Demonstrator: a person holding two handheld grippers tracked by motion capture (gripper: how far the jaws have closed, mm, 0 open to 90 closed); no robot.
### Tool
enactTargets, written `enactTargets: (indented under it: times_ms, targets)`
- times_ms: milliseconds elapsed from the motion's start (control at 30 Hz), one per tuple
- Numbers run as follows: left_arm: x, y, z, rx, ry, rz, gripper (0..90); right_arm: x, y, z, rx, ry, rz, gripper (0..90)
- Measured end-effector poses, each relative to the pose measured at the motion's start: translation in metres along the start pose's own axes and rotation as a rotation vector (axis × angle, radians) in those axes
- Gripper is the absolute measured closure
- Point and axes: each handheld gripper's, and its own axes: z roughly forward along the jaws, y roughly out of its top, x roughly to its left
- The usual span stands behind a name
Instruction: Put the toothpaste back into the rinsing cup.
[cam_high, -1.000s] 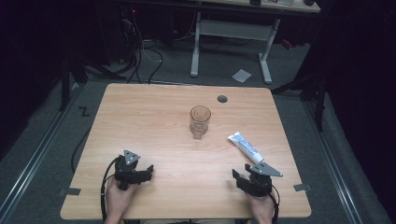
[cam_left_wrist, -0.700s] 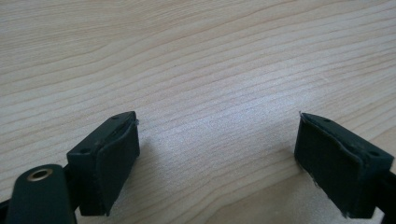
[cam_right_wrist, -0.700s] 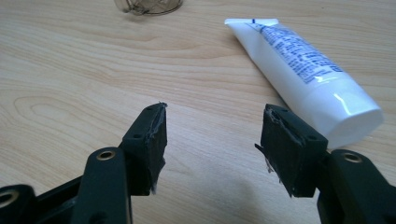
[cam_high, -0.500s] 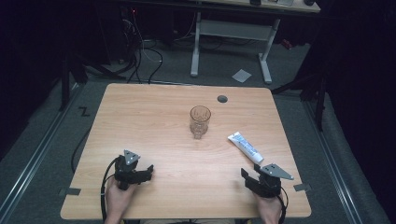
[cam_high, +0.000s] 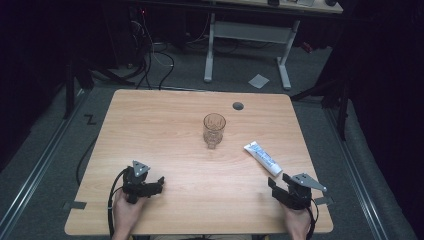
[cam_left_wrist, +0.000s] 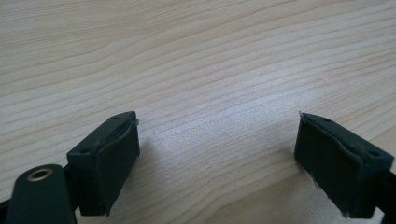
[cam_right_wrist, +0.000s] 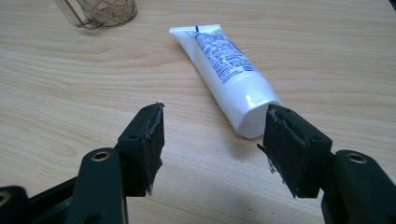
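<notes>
A: What is the setting?
B: A dark room with a light wooden table (cam_high: 165, 125), and a clear glass (cam_high: 214, 131) standing upright near its middle.

A: And the tongs?
B: The left gripper (cam_high: 159, 182) rests near the front left edge, jaws spread wide over bare wood, touching nothing. The right gripper (cam_right_wrist: 212, 142) is also released, jaws apart, gripping nothing; its right jaw sits just beside the tube's cap end.

A: Any change from a second ago?
B: The right gripper has drawn back toward the front right corner. The left has stayed put.

A: How does the white tube (cam_high: 263, 158) lie?
B: Flat, right of the glass, long axis diagonal, crimped end toward the glass, cap end toward the right gripper.
</notes>
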Motion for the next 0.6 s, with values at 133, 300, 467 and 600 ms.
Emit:
enactTargets:
  times_ms: [133, 300, 467, 600]
  targets:
    - [0.000, 0.000, 0.000, 0.000, 0.000, 0.000, 14.2, -0.006, 0.002, 0.000, 0.002, -0.005, 0.001, 37.4]
    - [0.000, 0.000, 0.000, 0.000, 0.000, 0.000, 14.2, -0.011, 0.005, 0.002, -0.003, -0.005, 0.006, 36.4]
    - [0.000, 0.000, 0.000, 0.000, 0.000, 0.001, 14.2, -0.015, 0.012, 0.008, -0.008, 0.001, 0.007, 35.9]
    - [0.000, 0.000, 0.000, 0.000, 0.000, 0.001, 14.2, -0.016, 0.018, 0.010, -0.012, 0.001, -0.003, 35.5]
